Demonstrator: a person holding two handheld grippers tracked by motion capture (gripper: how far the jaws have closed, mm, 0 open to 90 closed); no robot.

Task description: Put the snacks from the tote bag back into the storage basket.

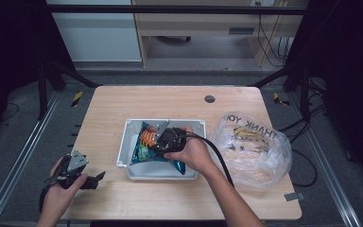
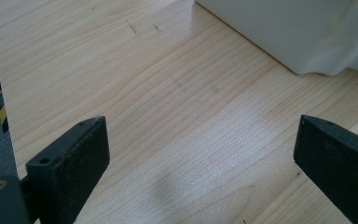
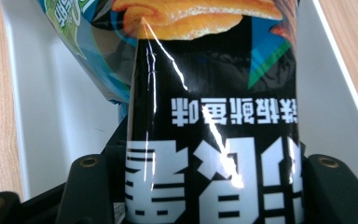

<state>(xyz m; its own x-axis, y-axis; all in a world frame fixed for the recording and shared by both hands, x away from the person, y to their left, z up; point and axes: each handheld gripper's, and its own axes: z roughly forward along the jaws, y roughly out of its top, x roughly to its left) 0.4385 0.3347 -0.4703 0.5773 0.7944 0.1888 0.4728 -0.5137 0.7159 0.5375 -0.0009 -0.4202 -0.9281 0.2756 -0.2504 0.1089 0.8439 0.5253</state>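
At near left, left gripper (image 1: 99,177) resting on the pale wooden table (image 1: 179,101), jaws wide, nothing between. In the middle, right gripper (image 1: 158,138) clamped on the glossy black-and-blue snack bag (image 1: 147,142), bag over the white rectangular plastic bin (image 1: 160,172). Judged mid-way: release or lift-out not yet done; crinkled clear plastic bag (image 1: 250,151) lying at right.

plastic bag (image 1: 250,149): "THANK YOU", upside down | snack bag (image 3: 214,116): white Chinese characters, upside down

On the wooden table (image 1: 179,101) a grey tray (image 1: 128,137) holds a blue snack bag (image 1: 144,146), over which the right gripper (image 1: 163,135) sits, hand wrapped around it. The left gripper (image 1: 99,177) rests near the table's left edge (well apart from the tray). A clear plastic bag (image 1: 253,151) lies just right of the tray.
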